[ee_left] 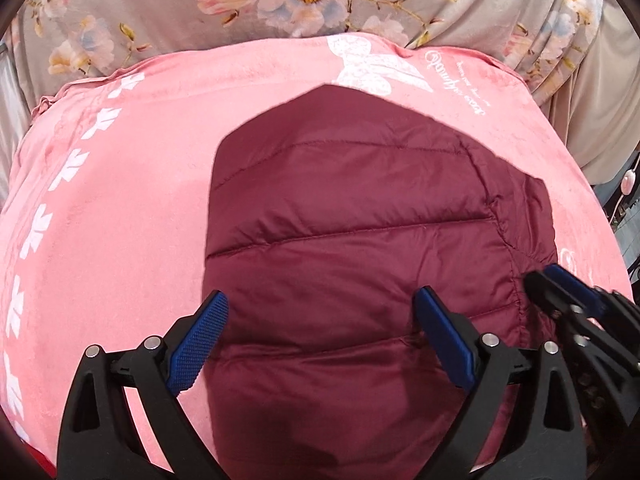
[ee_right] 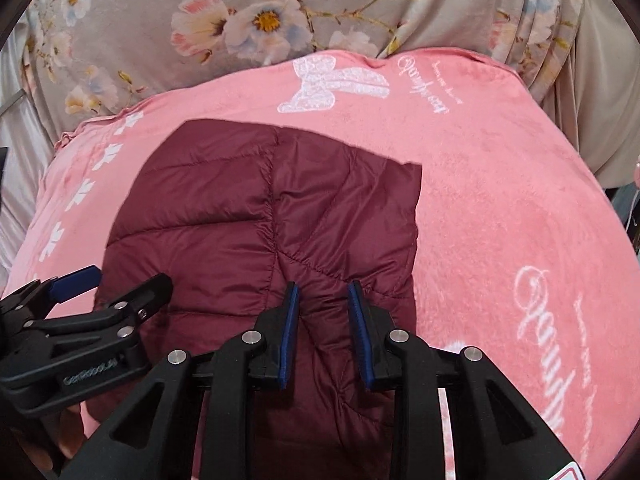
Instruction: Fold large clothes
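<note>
On pink blanket (ee_left: 120,240), folded maroon jacket (ee_left: 360,240), both grippers' fingers parted above.

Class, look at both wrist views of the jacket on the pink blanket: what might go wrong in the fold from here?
1. The right tool has a narrow gap around a ridge of the jacket; the slick fabric may slip free.
2. The left tool is open, so that side may sag.
3. The puffy jacket may spring open.

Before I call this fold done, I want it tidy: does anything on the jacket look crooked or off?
Mostly neat. The maroon puffer jacket lies folded flat on the pink blanket. Its far edge is uneven: the right part ends in a lower, squared step than the left. The fabric puckers between the right tongs. No damage shows.
</note>
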Demonstrator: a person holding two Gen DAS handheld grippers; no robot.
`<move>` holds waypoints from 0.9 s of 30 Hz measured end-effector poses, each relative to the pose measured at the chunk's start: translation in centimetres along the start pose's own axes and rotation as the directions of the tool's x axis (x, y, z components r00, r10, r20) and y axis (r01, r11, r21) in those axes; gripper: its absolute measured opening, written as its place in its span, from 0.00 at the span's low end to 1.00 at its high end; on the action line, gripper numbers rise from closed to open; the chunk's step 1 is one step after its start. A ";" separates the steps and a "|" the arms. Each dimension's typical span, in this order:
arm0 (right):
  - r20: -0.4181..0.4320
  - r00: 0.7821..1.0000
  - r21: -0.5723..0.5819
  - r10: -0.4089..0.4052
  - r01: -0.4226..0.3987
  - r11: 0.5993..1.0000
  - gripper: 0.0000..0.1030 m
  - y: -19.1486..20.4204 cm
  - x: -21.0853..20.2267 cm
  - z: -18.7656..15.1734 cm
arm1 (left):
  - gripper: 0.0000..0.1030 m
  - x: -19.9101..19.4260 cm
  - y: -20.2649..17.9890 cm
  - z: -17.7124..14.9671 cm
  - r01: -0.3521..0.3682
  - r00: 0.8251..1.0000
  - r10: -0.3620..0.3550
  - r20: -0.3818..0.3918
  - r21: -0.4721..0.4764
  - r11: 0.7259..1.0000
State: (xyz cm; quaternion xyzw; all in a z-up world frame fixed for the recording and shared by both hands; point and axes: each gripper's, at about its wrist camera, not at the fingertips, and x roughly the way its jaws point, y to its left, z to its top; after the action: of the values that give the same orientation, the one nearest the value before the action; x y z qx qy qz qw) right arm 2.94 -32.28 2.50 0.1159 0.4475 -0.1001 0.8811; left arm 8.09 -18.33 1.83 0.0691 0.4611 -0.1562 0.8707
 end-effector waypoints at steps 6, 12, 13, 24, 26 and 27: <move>-0.018 1.000 0.001 0.002 -0.002 1.000 0.26 0.1 1.9 -0.8 | 0.95 1.3 -0.2 -0.3 -0.021 1.000 0.021 -0.008 0.013 1.000; -0.006 1.000 0.019 0.010 -0.009 1.000 0.26 -0.3 2.7 -1.6 | 0.96 2.3 -0.5 -0.7 -0.052 0.999 0.052 -0.001 0.044 0.998; -0.003 1.000 0.019 0.008 -0.008 1.000 0.26 -0.3 2.7 -1.7 | 0.96 2.4 -0.5 -0.8 -0.054 0.999 0.054 -0.001 0.046 0.997; 0.016 1.000 0.011 -0.003 0.003 1.000 0.26 -0.3 3.1 -2.1 | 0.96 3.2 -0.9 -1.0 -0.078 0.997 0.078 0.007 0.054 0.995; 0.017 1.000 0.009 -0.007 0.007 1.000 0.26 -0.1 3.2 -2.1 | 0.96 3.3 -1.0 -1.1 -0.086 0.996 0.086 0.012 0.057 0.995; 0.016 1.000 0.009 -0.007 0.007 1.000 0.26 -0.2 3.2 -2.1 | 0.96 3.4 -1.0 -1.1 -0.089 0.996 0.088 0.014 0.058 0.994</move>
State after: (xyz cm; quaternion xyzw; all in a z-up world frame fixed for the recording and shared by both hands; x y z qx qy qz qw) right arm 3.13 -32.04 -1.36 0.1176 0.4403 -0.1061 0.8838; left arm 8.66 -19.66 -1.58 0.1143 0.4480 -0.1314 0.8769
